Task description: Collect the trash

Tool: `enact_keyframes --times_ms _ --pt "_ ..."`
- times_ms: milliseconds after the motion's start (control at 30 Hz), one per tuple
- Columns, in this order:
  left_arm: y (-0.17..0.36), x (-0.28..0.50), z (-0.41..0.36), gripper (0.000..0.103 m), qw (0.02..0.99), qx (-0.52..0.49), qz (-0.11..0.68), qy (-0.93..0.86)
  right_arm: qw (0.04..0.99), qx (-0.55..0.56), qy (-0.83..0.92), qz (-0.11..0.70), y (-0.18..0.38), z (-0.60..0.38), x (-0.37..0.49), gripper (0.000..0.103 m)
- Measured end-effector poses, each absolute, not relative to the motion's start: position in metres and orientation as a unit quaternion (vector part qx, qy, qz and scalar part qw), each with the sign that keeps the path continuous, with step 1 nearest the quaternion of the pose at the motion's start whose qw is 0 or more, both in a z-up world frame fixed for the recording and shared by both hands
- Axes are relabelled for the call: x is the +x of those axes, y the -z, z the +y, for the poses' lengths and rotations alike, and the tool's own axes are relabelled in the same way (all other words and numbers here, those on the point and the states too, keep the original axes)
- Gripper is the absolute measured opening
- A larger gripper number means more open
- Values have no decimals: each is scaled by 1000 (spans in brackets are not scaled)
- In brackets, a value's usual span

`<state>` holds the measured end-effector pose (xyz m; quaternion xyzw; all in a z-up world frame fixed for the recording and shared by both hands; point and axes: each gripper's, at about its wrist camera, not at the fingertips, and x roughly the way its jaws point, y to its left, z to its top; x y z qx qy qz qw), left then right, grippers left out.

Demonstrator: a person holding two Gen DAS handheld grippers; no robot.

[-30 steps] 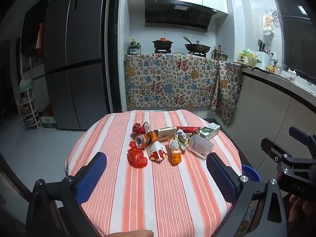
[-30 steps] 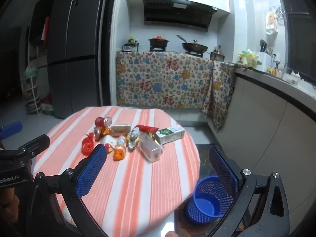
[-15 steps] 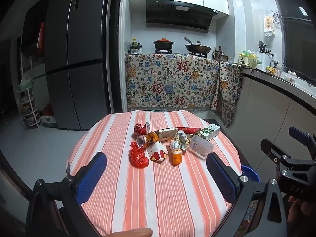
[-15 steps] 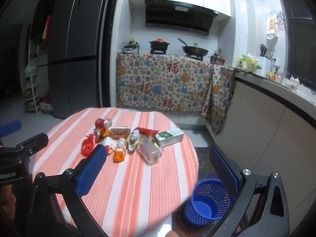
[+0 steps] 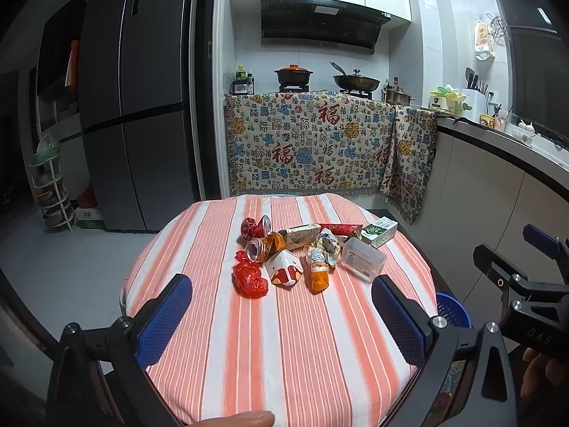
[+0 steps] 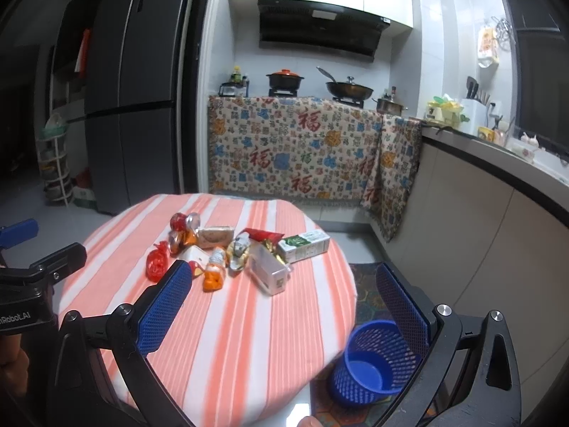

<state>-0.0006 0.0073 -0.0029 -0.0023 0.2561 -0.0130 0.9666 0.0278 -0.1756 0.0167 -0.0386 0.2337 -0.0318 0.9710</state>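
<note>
On the round table (image 5: 284, 338) with its orange-and-white striped cloth, seen from the left wrist, the trash sits in one cluster toward the far half: a red crumpled bag (image 5: 250, 277) nearest on the left, crushed cans (image 5: 256, 235) behind it, an orange bottle (image 5: 317, 272) in the middle, a clear plastic box (image 5: 363, 257) and a green-and-white carton (image 5: 379, 231) to the right. The left gripper (image 5: 281, 315) hovers over the near edge, spread wide with nothing between its blue pads; only the rim of the blue basket (image 5: 452, 311) shows past the table's right side. From the right wrist, the right gripper (image 6: 282, 307) is likewise wide open and empty, well short of the pile, and the basket (image 6: 373, 363) stands on the floor just right of the table, apparently empty. Nothing looks collected yet, so this reads as the approach; the next move calls for reaching forward and closing on a near piece, likely the bottle or bag.
</note>
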Motion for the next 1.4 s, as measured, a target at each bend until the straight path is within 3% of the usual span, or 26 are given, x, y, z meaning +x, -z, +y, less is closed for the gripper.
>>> enact_keyframes --times_ms 1400 --pt "9 -5 0 103 964 -2 264 17 971 -35 40 231 -13 -181 27 103"
